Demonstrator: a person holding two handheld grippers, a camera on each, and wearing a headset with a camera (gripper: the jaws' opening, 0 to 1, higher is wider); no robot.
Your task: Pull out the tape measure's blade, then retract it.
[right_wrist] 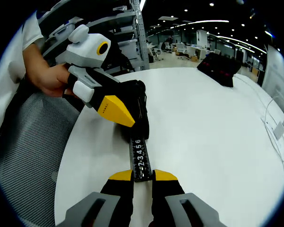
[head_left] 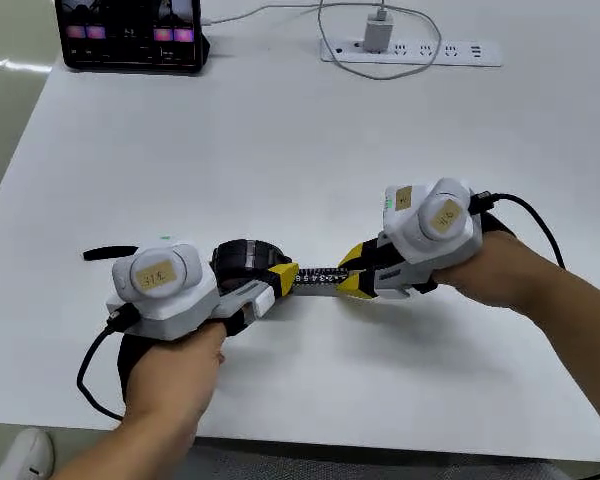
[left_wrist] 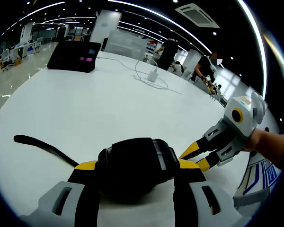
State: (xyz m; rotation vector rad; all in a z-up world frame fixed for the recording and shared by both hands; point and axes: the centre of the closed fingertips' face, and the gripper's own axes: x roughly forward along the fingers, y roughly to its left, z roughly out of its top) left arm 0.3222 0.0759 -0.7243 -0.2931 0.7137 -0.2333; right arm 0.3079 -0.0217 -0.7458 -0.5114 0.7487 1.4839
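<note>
one tape measure [head_left: 242, 260] near the table's [head_left: 280, 150] front edge, case half hidden by the left gripper [left_wrist: 137, 169] clamped round it, one short bit of blade [right_wrist: 139, 156] out, tip buried where the right gripper [right_wrist: 142, 176] pinches it

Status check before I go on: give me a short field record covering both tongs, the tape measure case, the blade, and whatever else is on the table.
left tongs: shut on the tape measure case
right tongs: shut on the blade, at its end
blade: a short stretch out, running straight between the two tongs, low over the table
stage: cannot tell whether pulling or retracting
far edge: tablet, power strip
</note>
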